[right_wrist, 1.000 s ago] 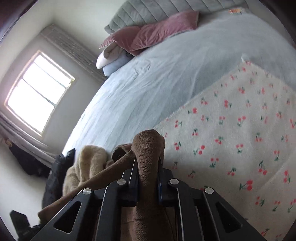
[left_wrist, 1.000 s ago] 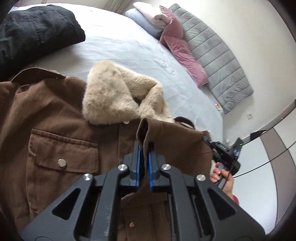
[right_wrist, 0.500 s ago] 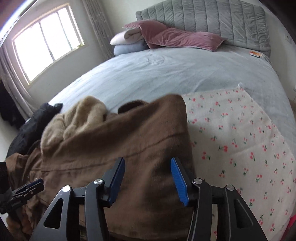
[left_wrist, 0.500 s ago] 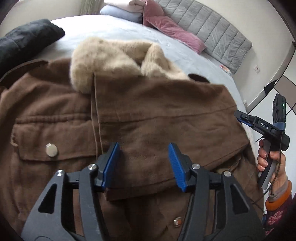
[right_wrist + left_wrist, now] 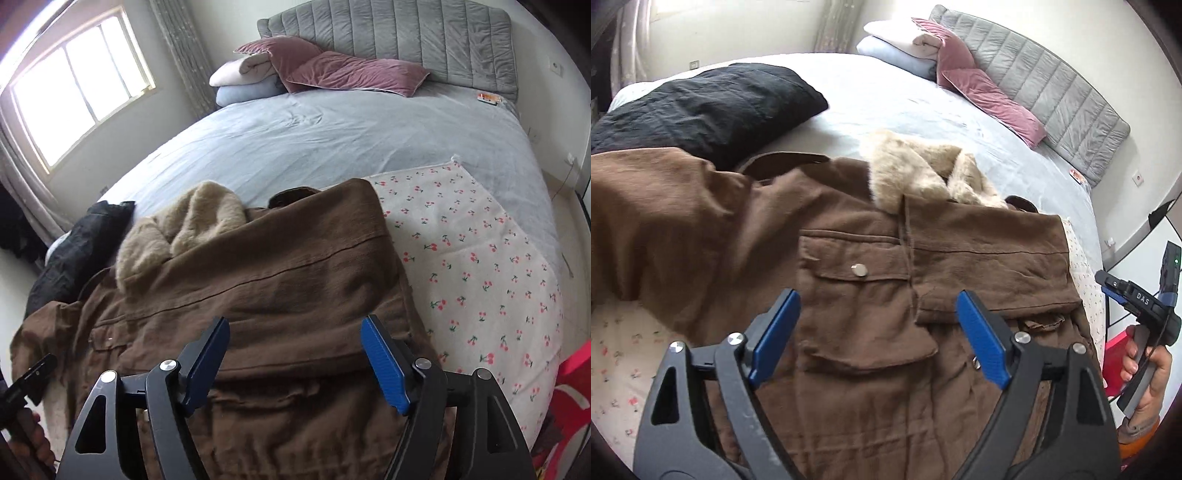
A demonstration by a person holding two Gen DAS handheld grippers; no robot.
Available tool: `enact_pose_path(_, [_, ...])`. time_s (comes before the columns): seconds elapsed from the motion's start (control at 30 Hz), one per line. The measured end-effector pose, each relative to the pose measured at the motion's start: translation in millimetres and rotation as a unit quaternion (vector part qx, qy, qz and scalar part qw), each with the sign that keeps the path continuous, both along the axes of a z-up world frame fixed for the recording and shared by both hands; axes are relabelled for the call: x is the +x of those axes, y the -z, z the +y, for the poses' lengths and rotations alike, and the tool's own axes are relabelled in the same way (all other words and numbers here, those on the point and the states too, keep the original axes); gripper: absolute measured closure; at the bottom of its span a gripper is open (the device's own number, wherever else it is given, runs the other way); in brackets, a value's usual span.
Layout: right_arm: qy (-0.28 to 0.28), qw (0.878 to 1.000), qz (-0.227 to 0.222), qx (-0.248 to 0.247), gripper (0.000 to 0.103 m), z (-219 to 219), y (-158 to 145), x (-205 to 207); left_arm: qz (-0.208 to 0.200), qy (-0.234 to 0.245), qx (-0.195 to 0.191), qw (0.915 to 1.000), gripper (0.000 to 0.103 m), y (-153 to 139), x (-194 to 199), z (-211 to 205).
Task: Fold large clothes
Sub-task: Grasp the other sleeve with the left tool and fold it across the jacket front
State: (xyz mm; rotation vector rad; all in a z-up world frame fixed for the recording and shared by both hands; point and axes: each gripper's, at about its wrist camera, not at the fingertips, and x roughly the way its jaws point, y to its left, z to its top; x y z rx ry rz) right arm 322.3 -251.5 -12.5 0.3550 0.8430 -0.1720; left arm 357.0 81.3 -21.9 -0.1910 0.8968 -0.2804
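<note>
Brown coat [image 5: 871, 332] w/ sleeve folded across

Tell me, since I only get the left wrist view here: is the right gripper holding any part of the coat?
Observer: No. The right gripper is open, its fingers spread above the brown coat, with no cloth between them.
Operator: In my view the cherry-print blanket is only a sliver past the coat's edge. How far does it go?
Observer: The cherry-print blanket spreads wide beyond the coat on that side and ends in a corner lying on the grey sheet.
</note>
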Motion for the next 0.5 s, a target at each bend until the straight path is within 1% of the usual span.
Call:
enact_pose_path(0.07, [-0.011,1.000,-0.002,-0.008,0.025,15.4,-9.0,-7.3,0.001,-0.031,0.005,0.9995,0.009,-6.1,-8.7,28.2])
enact_pose_path(0.13, [-0.025,1.000,-0.015,-0.010,0.022,28.9,-13.5,-17.4,0.004,-0.064,0.006,0.9979,0.008,-11.8,-18.5,60.6])
enact_pose_path(0.2, [-0.033,0.999,-0.030,0.001,0.019,36.8,-13.2,-24.9,0.005,-0.098,0.012,0.9951,0.008,-16.4,-29.1,95.9])
enact_pose_path(0.27, [-0.043,0.999,-0.025,0.003,0.019,44.7,-18.6,-22.4,0.004,-0.137,0.014,0.9905,0.008,-17.6,-37.0,131.4])
enact_pose_path(0.33, [-0.061,0.997,-0.046,0.007,0.019,49.4,-23.0,-24.8,0.010,-0.182,0.005,0.9833,0.008,-14.8,-45.6,173.3])
enact_pose_path(0.37, [-0.063,0.997,-0.048,0.006,0.019,49.1,-21.6,-23.5,0.016,-0.206,-0.003,0.9785,0.008,-11.5,-49.3,194.8])
enact_pose_path(0.43, [-0.058,0.998,-0.038,-0.001,0.019,50.4,-17.2,-20.6,0.024,-0.250,-0.027,0.9675,0.008,-4.4,-58.1,235.1])
enact_pose_path(0.5, [-0.055,0.998,-0.023,-0.001,0.018,52.0,-9.5,-16.1,0.022,-0.290,-0.053,0.9554,0.008,3.2,-66.6,270.6])
